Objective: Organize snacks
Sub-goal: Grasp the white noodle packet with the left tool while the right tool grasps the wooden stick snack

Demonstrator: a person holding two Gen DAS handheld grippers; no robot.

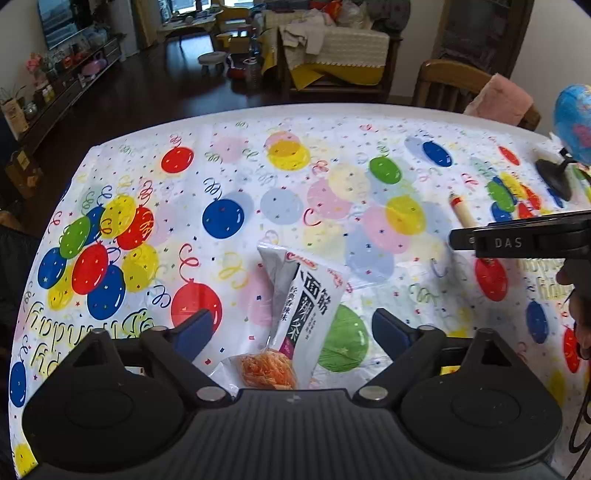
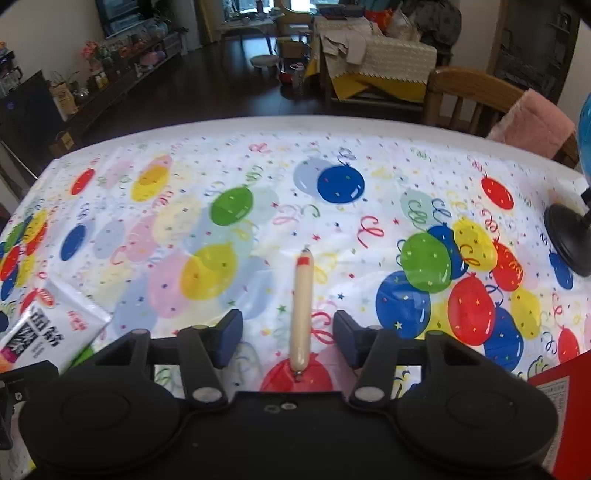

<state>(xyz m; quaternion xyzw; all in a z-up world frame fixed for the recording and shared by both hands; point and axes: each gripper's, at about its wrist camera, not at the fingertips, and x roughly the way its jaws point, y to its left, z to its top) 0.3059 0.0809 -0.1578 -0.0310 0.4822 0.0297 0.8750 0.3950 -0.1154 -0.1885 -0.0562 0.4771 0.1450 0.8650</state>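
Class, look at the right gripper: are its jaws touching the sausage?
Apart. The right wrist view shows the sausage lying between the right gripper's jaws, with tablecloth visible on both sides.

Place: a home, living-dining room.
Signs: sofa [image 1: 347, 48] under throws, TV [image 1: 61, 20], wooden chair [image 2: 476, 99], balloon party tablecloth [image 1: 258, 177].

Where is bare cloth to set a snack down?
Free: the far half of the tablecloth, beyond the sausage, and the stretch between sausage and snack bag. Crowded: the right edge, with the globe stand and red box.
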